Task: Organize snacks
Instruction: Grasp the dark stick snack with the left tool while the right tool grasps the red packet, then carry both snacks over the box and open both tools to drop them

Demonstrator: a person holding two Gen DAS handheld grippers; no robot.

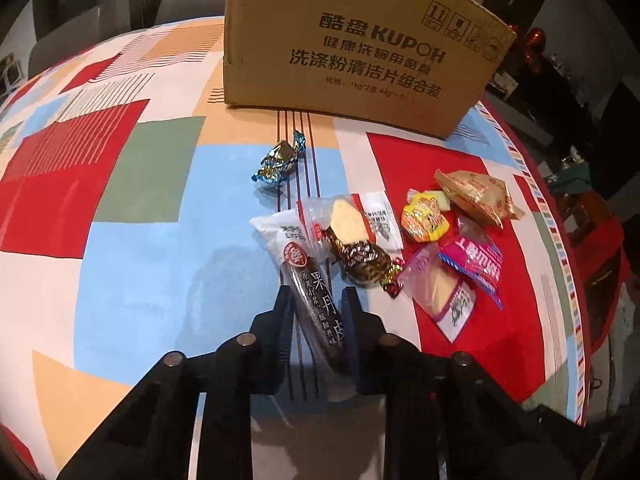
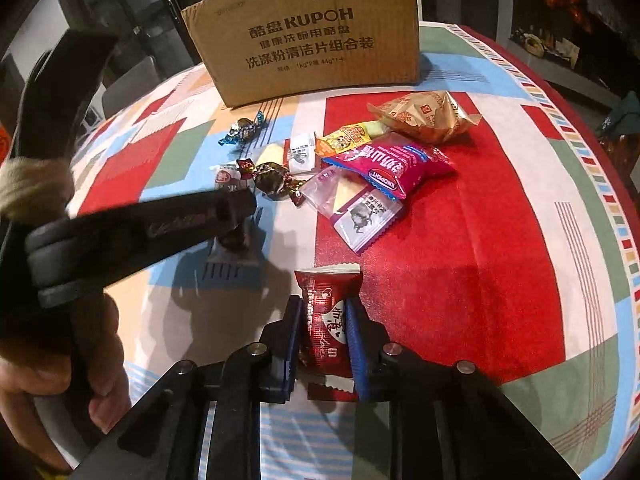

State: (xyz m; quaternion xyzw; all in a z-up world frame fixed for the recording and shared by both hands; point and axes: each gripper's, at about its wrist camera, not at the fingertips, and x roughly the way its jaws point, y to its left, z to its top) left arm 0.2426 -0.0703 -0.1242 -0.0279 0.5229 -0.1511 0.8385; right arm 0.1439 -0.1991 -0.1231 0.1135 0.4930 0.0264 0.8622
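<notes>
My left gripper (image 1: 316,300) is shut on a long dark fruit-leather bar (image 1: 316,292) in a clear wrapper with a white end, lying on the patterned tablecloth (image 1: 140,280). The right wrist view shows that gripper (image 2: 236,220) at the left, with the bar's dark end (image 2: 236,240) below its finger. My right gripper (image 2: 324,304) is shut on a small red foil snack packet (image 2: 326,320), its blue pads pressing both sides. A brown cardboard box (image 1: 360,40) (image 2: 312,32) stands at the table's far side.
Loose snacks lie between grippers and box: a blue-gold candy (image 1: 280,160), a brown twist candy (image 1: 362,258), a magenta packet (image 2: 396,164), a gold packet (image 2: 428,114), an orange packet (image 2: 344,138) and a clear wafer packet (image 2: 352,208). A hand (image 2: 100,360) grips the left tool.
</notes>
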